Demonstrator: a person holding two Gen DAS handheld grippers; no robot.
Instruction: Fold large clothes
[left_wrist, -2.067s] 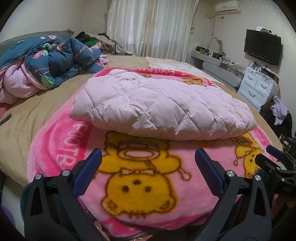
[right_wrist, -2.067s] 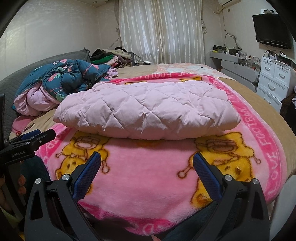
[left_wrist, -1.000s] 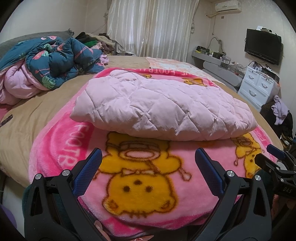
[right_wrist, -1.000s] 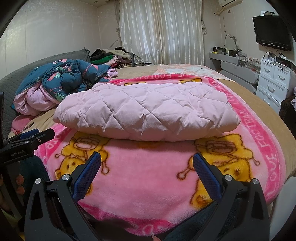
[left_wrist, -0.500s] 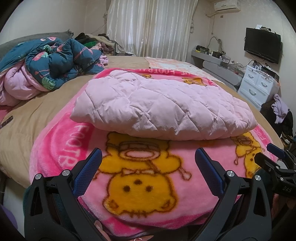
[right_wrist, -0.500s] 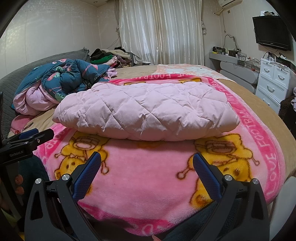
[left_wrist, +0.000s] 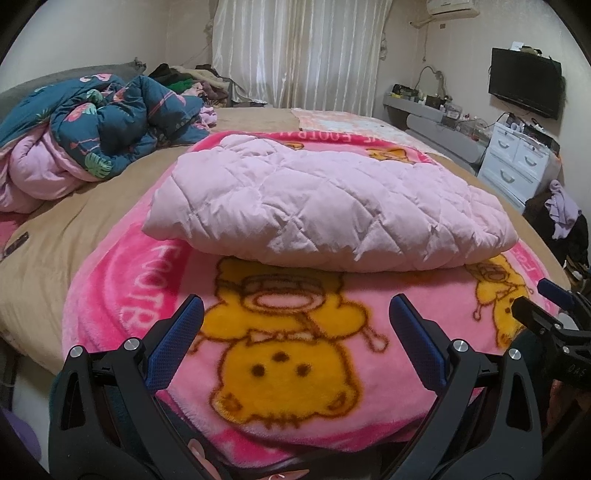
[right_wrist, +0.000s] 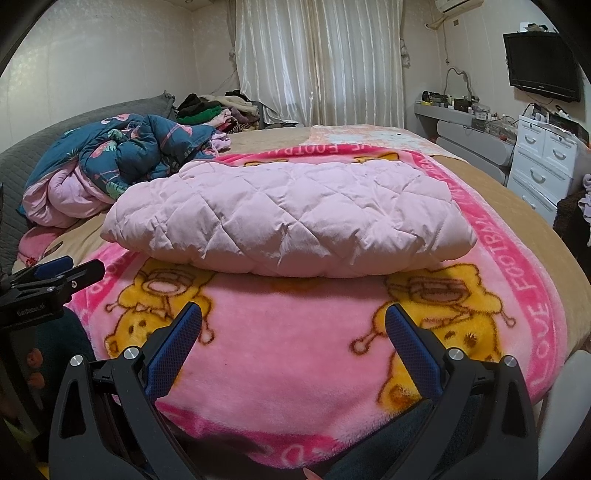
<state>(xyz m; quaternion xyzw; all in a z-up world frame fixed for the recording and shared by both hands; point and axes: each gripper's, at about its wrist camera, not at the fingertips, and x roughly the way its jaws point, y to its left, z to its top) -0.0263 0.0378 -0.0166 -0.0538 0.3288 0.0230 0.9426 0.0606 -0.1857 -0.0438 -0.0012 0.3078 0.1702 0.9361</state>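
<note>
left wrist view: the pink quilted jacket (left_wrist: 325, 210) is seen folded on the cartoon blanket (left_wrist: 280, 369); the left gripper (left_wrist: 295, 328) is held wide apart, empty. the right gripper (right_wrist: 293, 328) is likewise spread, nothing held; folding is judged nearly finished; a final tidy may be needed.

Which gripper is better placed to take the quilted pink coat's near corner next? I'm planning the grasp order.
Judging loosely, the left: the pink quilted coat has its left corner nearer the left gripper. The right gripper faces its middle. Both are open, short of it.
</note>
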